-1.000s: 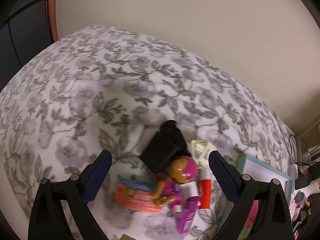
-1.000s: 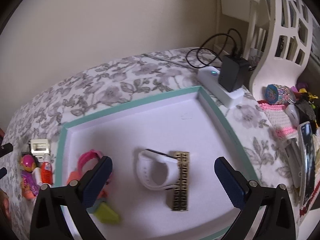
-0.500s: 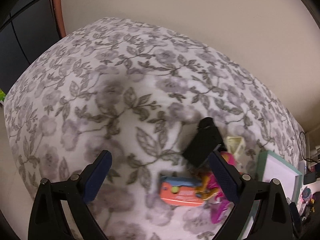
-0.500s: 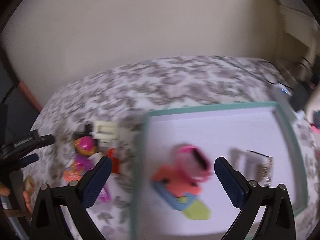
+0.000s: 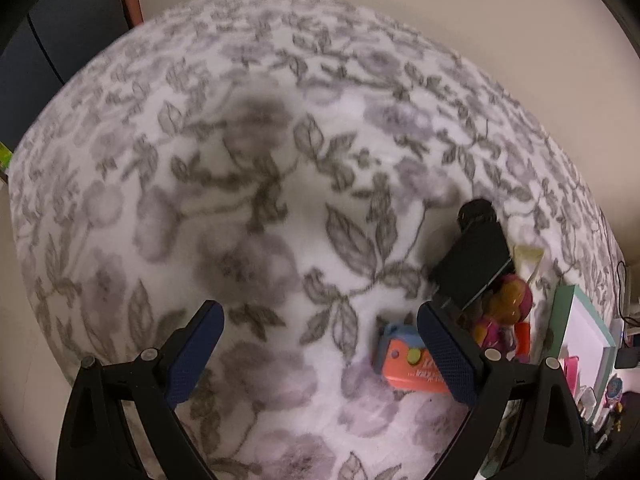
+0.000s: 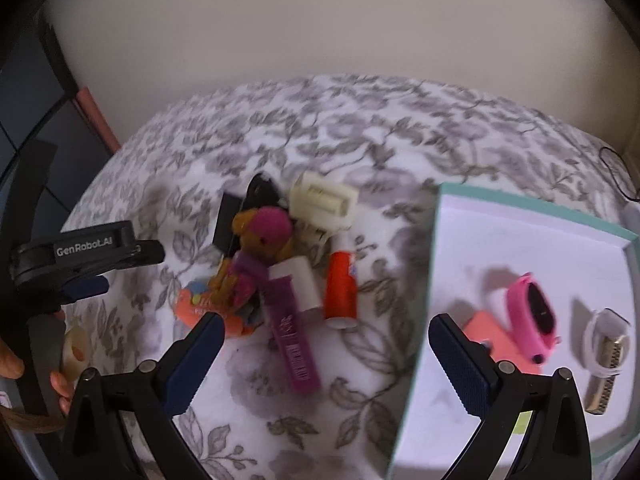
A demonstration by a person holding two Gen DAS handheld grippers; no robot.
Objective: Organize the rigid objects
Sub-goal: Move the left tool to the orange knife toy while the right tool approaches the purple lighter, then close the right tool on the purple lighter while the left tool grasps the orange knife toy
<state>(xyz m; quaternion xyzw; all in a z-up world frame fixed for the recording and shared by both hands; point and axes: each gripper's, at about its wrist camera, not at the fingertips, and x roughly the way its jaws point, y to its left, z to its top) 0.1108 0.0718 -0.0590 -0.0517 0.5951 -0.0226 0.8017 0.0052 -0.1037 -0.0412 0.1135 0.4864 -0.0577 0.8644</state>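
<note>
A cluster of small objects lies on the bed (image 6: 360, 128), left of the tray (image 6: 520, 204). Within the cluster, the doll (image 6: 260, 240) rests on the flat box (image 6: 200, 304); the tube (image 6: 292, 340) lies just right of it, with the bottle (image 6: 340, 284) further right. The connector block (image 6: 324, 200) sits behind the bottle. In the tray lie two watches (image 6: 534, 316) (side by side) and a clasp (image 6: 604, 380) at far right

Soft matt floral cloth (image 5: 280, 208); glossy plastic toy figure (image 6: 260, 240).
</note>
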